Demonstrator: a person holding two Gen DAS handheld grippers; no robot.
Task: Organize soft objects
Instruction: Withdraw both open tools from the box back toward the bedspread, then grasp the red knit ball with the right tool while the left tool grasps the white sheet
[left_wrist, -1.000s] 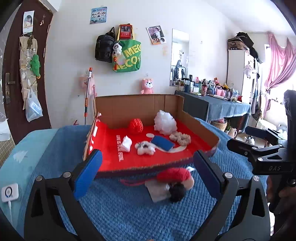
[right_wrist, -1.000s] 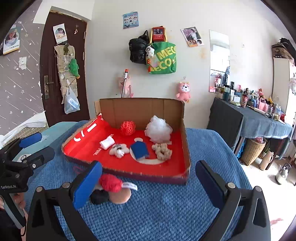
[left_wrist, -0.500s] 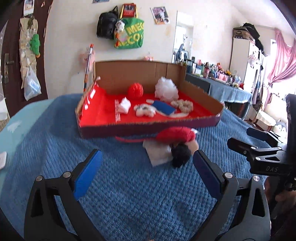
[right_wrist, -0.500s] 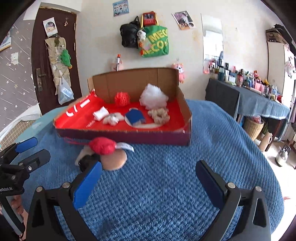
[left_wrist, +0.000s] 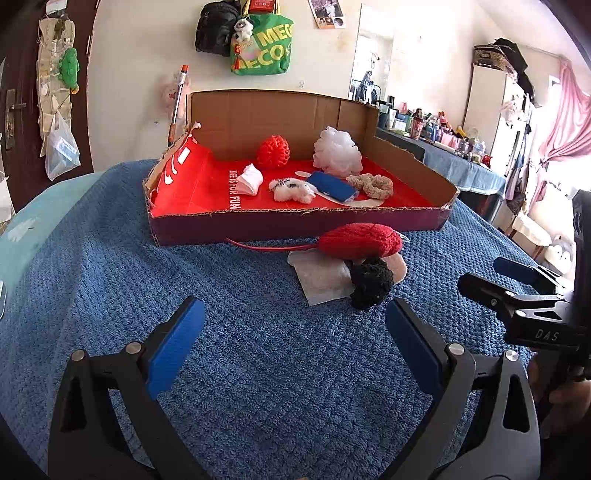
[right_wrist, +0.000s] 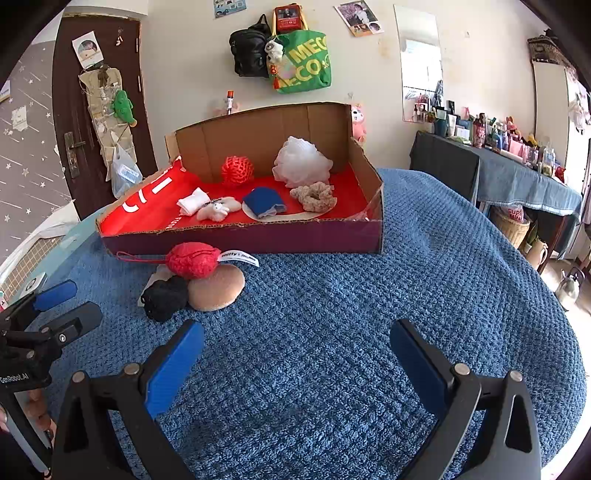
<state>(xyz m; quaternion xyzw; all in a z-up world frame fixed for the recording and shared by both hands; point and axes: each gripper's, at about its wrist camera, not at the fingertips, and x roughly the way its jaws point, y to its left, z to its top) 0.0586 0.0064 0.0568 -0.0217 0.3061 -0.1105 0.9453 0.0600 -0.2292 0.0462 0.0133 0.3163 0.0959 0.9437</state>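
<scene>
the left tool (left_wrist: 293, 334) and the right tool (right_wrist: 295, 354) are both held with fingers spread wide and nothing between them, low above the blue knitted blanket (right_wrist: 369, 314) that covers the bed. a small heap of soft things is seen on the blanket just in front of the cardboard box (right_wrist: 258, 240): a red knitted piece (right_wrist: 192, 259) with a white label lies on top, a black fuzzy piece (right_wrist: 164, 297) and a beige round pad (right_wrist: 218, 290) are touching below it, and a white cloth (left_wrist: 321, 277) is tucked underneath. inside the red-lined box a red ball (left_wrist: 273, 151), a white mesh puff (left_wrist: 337, 152), a blue pouch (left_wrist: 330, 185), a beige scrunchie (left_wrist: 371, 184), a small white plush (left_wrist: 293, 189) and a folded white cloth (left_wrist: 250, 179) are laid
</scene>
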